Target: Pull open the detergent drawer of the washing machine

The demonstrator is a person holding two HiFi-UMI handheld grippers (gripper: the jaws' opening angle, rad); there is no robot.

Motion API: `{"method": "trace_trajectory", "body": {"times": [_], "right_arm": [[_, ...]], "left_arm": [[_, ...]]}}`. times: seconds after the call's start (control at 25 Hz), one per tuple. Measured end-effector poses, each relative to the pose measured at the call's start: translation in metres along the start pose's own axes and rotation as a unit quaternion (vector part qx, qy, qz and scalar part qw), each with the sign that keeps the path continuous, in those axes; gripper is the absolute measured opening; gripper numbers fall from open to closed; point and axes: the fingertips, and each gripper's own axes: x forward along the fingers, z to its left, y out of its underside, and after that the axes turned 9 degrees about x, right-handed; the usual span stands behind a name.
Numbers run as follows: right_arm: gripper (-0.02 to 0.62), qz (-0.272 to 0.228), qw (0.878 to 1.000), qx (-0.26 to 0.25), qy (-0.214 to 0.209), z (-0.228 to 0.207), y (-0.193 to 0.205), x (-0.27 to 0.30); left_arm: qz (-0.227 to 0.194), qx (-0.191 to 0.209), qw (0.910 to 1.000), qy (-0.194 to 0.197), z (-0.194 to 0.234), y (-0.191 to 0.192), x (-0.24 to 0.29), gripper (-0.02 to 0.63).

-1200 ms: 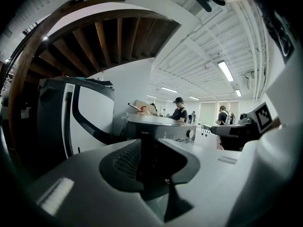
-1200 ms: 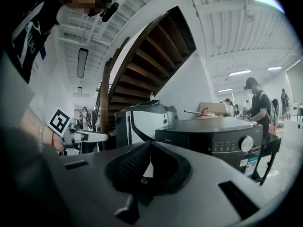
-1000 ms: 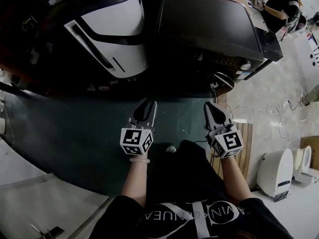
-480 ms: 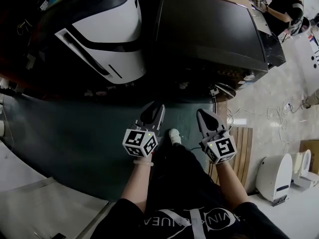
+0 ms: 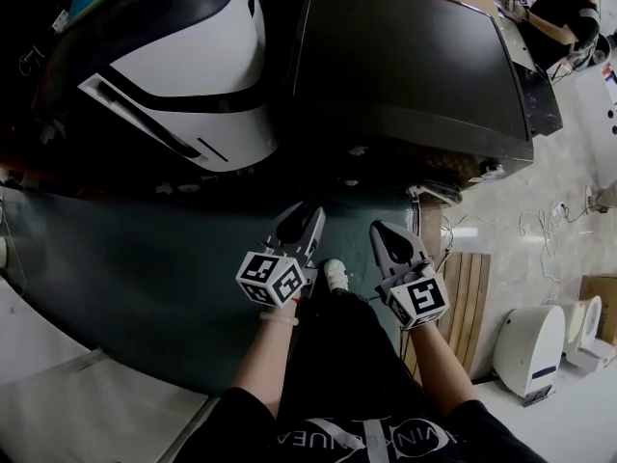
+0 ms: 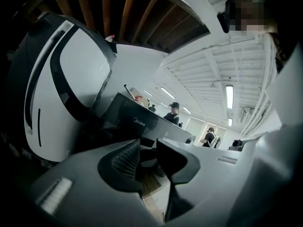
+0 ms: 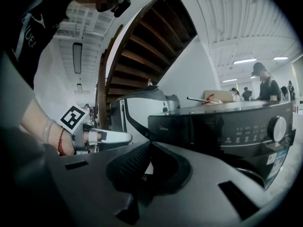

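Observation:
The black washing machine point(image 5: 405, 56) stands at the top of the head view, its dark lid towards me. In the right gripper view its front panel point(image 7: 222, 126) shows a round knob point(image 7: 278, 128) at the right; I cannot make out the detergent drawer's outline on the darker left part. My left gripper point(image 5: 310, 212) hovers over the green floor short of the machine, its jaws point(image 6: 147, 148) slightly open with nothing between them. Beside it, my right gripper point(image 5: 378, 230) also points at the machine, its tips point(image 7: 147, 145) meeting on nothing. Neither touches the machine.
A white and black appliance point(image 5: 193, 75) stands left of the washing machine. A wooden slatted board point(image 5: 472, 278) and a white floor unit point(image 5: 530, 340) lie to the right. A wooden staircase point(image 7: 142, 56) rises behind. People point(image 5: 559, 8) work at a far table. My shoe point(image 5: 335, 274) is below the grippers.
Both grippers have come closer together and nearer the washing machine, which fills more of the head view. The left gripper has rolled somewhat. Neither has taken hold of anything.

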Motion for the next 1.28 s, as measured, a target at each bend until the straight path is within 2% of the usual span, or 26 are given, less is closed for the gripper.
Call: {"method": "trace_trajectory", "body": {"times": [0.24,0.32,0.48,0.8,1.04,1.28], "right_arm": [[0.012,0.012,1.000,0.001,-0.005,-0.016,0.018,0.026],[0.011,0.019,1.000,0.012,-0.003,-0.021,0.023,0.035],[0.012,0.014,1.000,0.002,-0.004,-0.031,0.030,0.049],[0.012,0.011,1.000,0.012,0.002,-0.050,0.040,0.064],[0.012,0.025,0.999,0.021,0.003,-0.057,0.050,0.070],[0.012,0.025,1.000,0.019,-0.002,-0.063,0.054,0.077]], "left_arm": [[-0.028,-0.058,0.9979,0.005,0.021,0.010,0.031,0.103],[-0.036,-0.067,0.9970,0.012,0.025,0.012,0.042,0.103],[-0.050,-0.084,0.9948,0.028,0.029,0.018,0.061,0.103],[-0.096,-0.131,0.9856,0.047,0.042,0.019,0.090,0.112],[-0.126,-0.180,0.9735,0.064,0.048,0.018,0.107,0.149],[-0.167,-0.233,0.9546,0.081,0.054,0.015,0.115,0.169]]}}
